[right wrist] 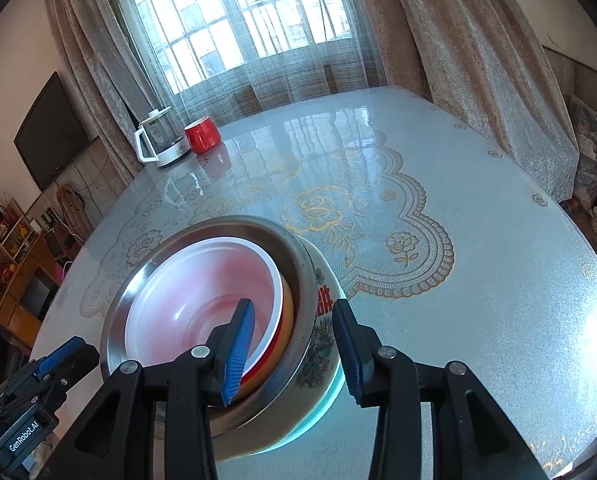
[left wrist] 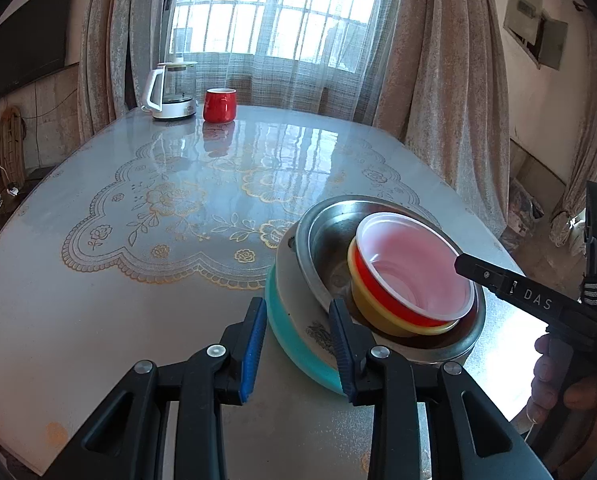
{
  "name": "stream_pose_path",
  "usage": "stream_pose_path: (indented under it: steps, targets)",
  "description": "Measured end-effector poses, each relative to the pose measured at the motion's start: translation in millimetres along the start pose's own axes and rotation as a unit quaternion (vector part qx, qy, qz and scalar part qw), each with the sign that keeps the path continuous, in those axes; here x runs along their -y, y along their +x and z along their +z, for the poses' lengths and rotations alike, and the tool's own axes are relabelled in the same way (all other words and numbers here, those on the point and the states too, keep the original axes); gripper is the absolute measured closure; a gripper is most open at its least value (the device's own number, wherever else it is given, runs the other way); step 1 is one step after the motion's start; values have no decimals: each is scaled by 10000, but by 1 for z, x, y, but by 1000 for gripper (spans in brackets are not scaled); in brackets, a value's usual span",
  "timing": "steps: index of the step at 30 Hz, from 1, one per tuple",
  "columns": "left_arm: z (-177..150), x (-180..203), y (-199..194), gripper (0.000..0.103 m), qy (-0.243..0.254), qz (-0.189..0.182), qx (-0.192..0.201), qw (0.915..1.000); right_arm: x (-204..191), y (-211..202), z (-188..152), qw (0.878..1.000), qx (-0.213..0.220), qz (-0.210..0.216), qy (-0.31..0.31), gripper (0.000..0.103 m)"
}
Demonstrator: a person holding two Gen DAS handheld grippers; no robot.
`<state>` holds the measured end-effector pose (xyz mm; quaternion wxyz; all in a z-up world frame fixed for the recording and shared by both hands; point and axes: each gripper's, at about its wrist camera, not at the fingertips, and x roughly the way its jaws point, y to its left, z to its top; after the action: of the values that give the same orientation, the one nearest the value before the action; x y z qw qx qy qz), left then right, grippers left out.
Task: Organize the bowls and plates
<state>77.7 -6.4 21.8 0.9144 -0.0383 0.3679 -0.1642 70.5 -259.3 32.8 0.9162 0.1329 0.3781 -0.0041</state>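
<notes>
Bowls nest: red bowl (left wrist: 414, 276) inside steel bowl (left wrist: 326, 232); both hand-held grippers (left wrist: 298, 344) (right wrist: 294, 348) released.

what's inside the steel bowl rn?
Nested in the steel bowl: a yellow bowl, a red bowl inside that, with a white-lined inside and nothing visible in it. The steel bowl's bottom under them is mostly covered.
</notes>
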Motion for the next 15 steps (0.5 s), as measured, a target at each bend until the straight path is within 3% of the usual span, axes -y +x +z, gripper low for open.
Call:
stream_pose_path:
  steps: [15]
  targets:
    - [-11,-40,-20,66,-284,657,116,9974,-49,-11,-7,9978,262,-31,-609,62]
